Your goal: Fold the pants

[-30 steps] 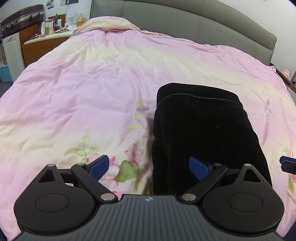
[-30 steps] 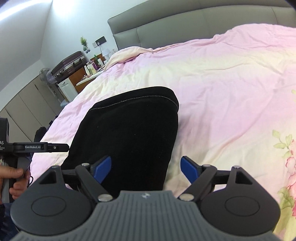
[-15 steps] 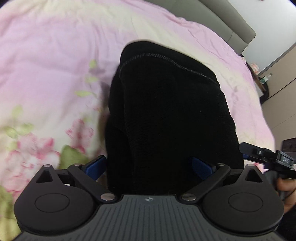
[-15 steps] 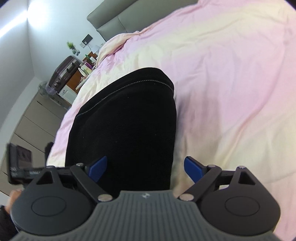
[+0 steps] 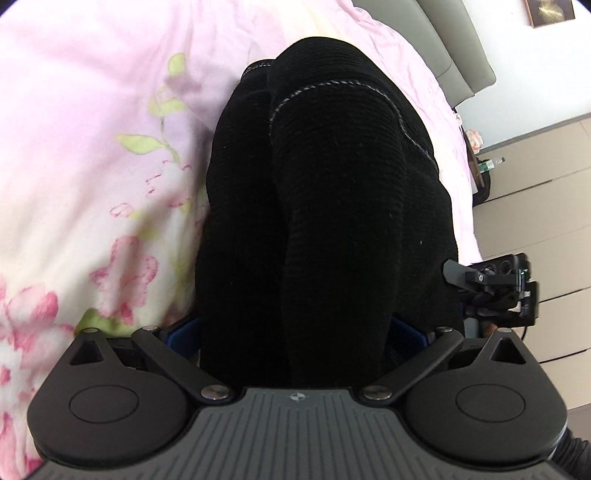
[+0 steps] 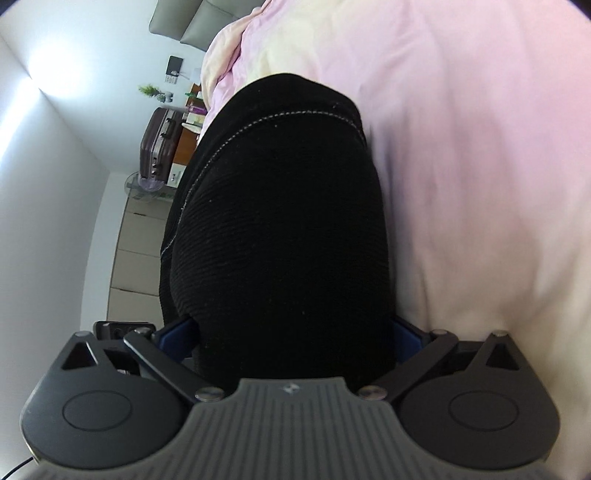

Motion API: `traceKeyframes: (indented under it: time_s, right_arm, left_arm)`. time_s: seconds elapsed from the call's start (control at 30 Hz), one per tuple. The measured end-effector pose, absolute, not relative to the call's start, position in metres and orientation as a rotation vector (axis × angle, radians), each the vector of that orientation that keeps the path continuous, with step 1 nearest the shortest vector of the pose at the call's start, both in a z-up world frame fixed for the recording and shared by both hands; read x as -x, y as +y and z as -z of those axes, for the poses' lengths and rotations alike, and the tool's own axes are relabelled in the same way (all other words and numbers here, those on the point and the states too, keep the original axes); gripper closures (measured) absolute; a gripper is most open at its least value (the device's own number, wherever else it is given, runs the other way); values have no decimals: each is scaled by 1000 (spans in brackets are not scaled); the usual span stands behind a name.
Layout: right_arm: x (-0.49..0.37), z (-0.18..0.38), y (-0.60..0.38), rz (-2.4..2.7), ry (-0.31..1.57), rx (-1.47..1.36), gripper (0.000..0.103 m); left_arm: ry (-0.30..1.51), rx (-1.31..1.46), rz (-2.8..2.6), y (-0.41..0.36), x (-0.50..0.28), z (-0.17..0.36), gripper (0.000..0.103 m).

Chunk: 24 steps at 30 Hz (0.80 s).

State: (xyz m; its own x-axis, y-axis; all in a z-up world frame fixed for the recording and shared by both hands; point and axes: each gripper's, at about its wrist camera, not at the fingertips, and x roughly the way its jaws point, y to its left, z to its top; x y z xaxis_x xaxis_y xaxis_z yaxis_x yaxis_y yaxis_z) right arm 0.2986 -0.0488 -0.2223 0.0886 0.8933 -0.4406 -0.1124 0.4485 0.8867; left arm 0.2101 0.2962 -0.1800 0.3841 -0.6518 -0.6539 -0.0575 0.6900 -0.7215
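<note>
Pants point(image 5: 332, 206), black and already folded thick, lie on the pink quilt point(image 5: 92, 129) near the bed's foot edge. Both grippers have dropped onto them, left gripper point(image 5: 295, 328) and right gripper point(image 6: 291, 328), jaws spread wide astride the bundle's near end, the right's just opened further; probably another fold coming.

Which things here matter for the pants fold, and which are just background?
In play:
- black pants, folded bundle on the pink floral duvet
- left claw, wide open, pants between its fingers
- right claw, jaws just opened wider, also straddling the pants

Background:
- grey headboard
- suitcase
- potted plant
- pale drawers
</note>
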Motion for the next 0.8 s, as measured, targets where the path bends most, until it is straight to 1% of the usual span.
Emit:
traceKeyframes:
  time_s: [0.33,0.43,0.5,0.6,0.7,0.8]
  right_arm:
    - [-313,230,-30,-982,1284,-793,5]
    - [-311,228,-29,-987,1257,-786,12]
    - [-307,228,-31,-988,1227,-783,19]
    - [-300,224,-35,-980,1202,-796,26]
    - [-293,217,-35,-972,1190,-806,31]
    - [-287,205,-36,-975,1181,-816,33]
  left_arm:
    - [1102,738,408,281,-210,175,0]
    - [1088,720,382,270,-209,171,0]
    - [1085,691,373,264,-208,167,0]
    - [1080,684,374,259,-208,160,1]
    - [1066,694,376,259,-207,153,12]
    - [1046,695,388,258,-204,146,16]
